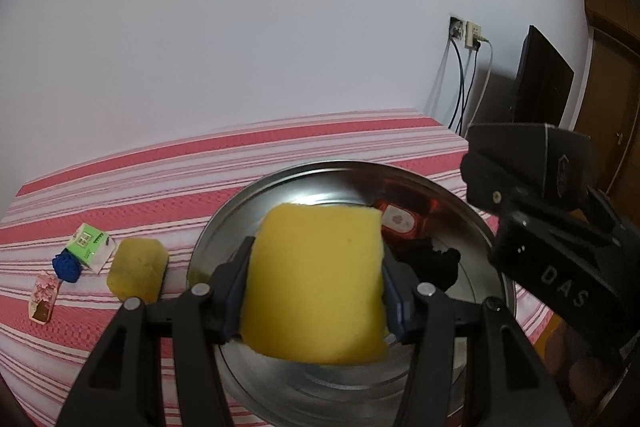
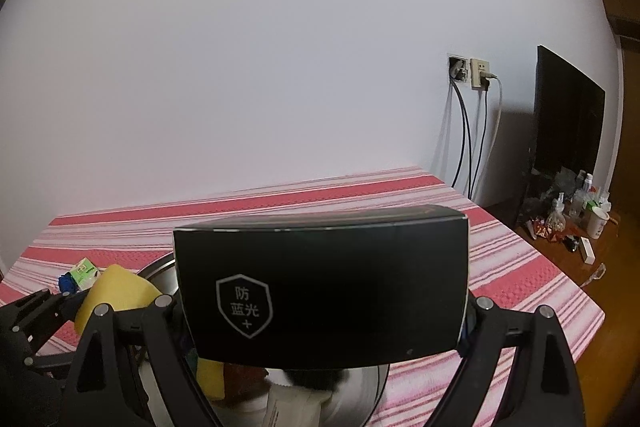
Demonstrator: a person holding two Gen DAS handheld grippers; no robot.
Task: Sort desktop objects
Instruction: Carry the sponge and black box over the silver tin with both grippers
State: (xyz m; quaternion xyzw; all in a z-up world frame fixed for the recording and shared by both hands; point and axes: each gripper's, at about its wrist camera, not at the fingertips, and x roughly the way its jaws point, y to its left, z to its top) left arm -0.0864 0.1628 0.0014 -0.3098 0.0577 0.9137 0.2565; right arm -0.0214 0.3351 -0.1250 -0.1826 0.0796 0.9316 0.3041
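**Two items in grip above bowl, four left on cloth**

Two loads up at once; left gripper point(image 1: 316, 287) clamped on yellow rectangular sponge point(image 1: 316, 283), held over round stainless-steel bowl point(image 1: 460, 195); right gripper point(image 2: 324, 311) clamped wide on black cardboard box w/ shield logo point(image 2: 324, 291), also above bowl rim point(image 2: 160, 267), seen at right edge of left wrist view.

Progress, judged approx halfway: already in bowl a red-and-white packet point(image 1: 400, 219) + a dark crumpled item point(image 1: 436, 263); something white under the box in right wrist view, not identifiable; neither held item dropped yet.

Left to sort, all on red-and-white striped tablecloth point(image 1: 160, 179) left of bowl: second yellow sponge point(image 1: 138, 267) just beside bowl; green-and-white small carton point(image 1: 90, 241); blue knobbly object point(image 1: 66, 267) touching carton; pink floral packet point(image 1: 42, 297) nearest the cloth's left side.

Room & edges: grippers close together over bowl, so likely tight for simultaneous release, prob. better one at a time; bowl interior still has bare metal at near side; cloth behind bowl open to white wall point(image 1: 280, 27); table's right edge near bowl, cables point(image 1: 464, 87) + dark panel point(image 1: 544, 79) beyond, well apart.
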